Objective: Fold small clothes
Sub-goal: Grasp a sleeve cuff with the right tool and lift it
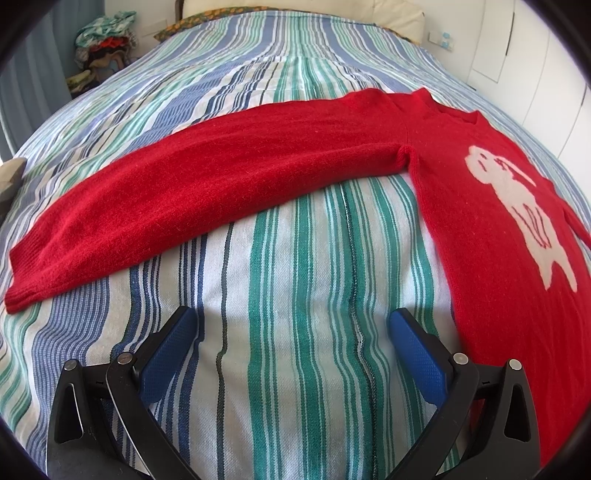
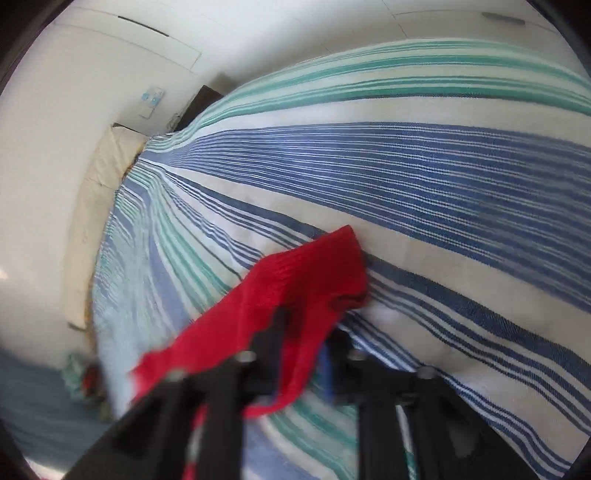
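A red knit sweater [image 1: 480,206] with a pale animal figure lies flat on the striped bedspread [image 1: 295,332]. Its long sleeve [image 1: 207,192] stretches out to the left, its cuff at the far left. My left gripper [image 1: 293,332] is open and empty, just above the bedspread in front of the sleeve, beside the sweater's body. In the blurred right wrist view my right gripper [image 2: 306,332] is shut on a red cuff end of the sweater [image 2: 306,273], lifted off the bedspread [image 2: 443,184].
A pile of clothes [image 1: 105,40] sits beyond the bed's far left corner. A cream headboard [image 1: 391,14] and white cupboard doors [image 1: 517,55] stand behind and to the right. A pillow [image 2: 99,206] lies at the bed's head.
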A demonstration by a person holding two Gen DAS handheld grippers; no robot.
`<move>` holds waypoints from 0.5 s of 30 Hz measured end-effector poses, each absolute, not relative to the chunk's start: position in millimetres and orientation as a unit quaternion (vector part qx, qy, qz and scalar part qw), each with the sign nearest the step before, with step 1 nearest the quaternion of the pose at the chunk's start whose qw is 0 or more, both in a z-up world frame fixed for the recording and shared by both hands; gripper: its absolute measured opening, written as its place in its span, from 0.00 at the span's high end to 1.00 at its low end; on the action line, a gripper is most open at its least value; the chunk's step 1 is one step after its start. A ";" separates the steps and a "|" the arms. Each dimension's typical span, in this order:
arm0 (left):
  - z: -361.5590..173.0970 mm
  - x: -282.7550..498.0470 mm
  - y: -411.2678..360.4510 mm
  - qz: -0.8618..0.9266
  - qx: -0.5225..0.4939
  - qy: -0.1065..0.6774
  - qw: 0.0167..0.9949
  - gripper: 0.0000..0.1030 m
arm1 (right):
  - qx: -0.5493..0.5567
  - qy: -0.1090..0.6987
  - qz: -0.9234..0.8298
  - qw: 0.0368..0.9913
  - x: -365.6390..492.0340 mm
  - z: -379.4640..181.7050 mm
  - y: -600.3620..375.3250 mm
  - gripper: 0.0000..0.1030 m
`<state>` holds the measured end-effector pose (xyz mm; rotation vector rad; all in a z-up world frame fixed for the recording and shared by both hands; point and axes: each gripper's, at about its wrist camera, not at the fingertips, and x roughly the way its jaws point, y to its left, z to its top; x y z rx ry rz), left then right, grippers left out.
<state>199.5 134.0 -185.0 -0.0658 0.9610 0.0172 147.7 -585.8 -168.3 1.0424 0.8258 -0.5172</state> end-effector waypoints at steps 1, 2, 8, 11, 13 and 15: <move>-185.0 199.1 134.1 0.008 -0.032 0.462 0.886 0.00 | 0.467 0.379 -0.246 0.760 150.8 -163.9 -584.1 0.96; -184.9 199.4 133.5 0.009 -0.031 0.462 0.886 0.00 | 0.447 0.378 -0.252 0.771 155.4 -153.7 -579.9 0.96; -184.5 199.5 133.3 0.010 -0.030 0.462 0.886 0.00 | 0.257 0.348 -0.147 0.889 226.2 -27.6 -486.7 0.96; -184.3 199.5 133.5 0.009 -0.030 0.462 0.886 0.00 | 0.207 0.331 -0.042 0.920 266.7 28.1 -409.2 0.96; -184.3 199.6 133.2 0.010 -0.030 0.462 0.886 0.00 | 0.184 0.332 0.025 0.925 294.3 48.9 -353.5 0.96; -184.3 199.4 133.3 0.010 -0.030 0.462 0.886 0.00 | 0.161 0.340 0.082 0.923 317.5 56.6 -297.1 0.96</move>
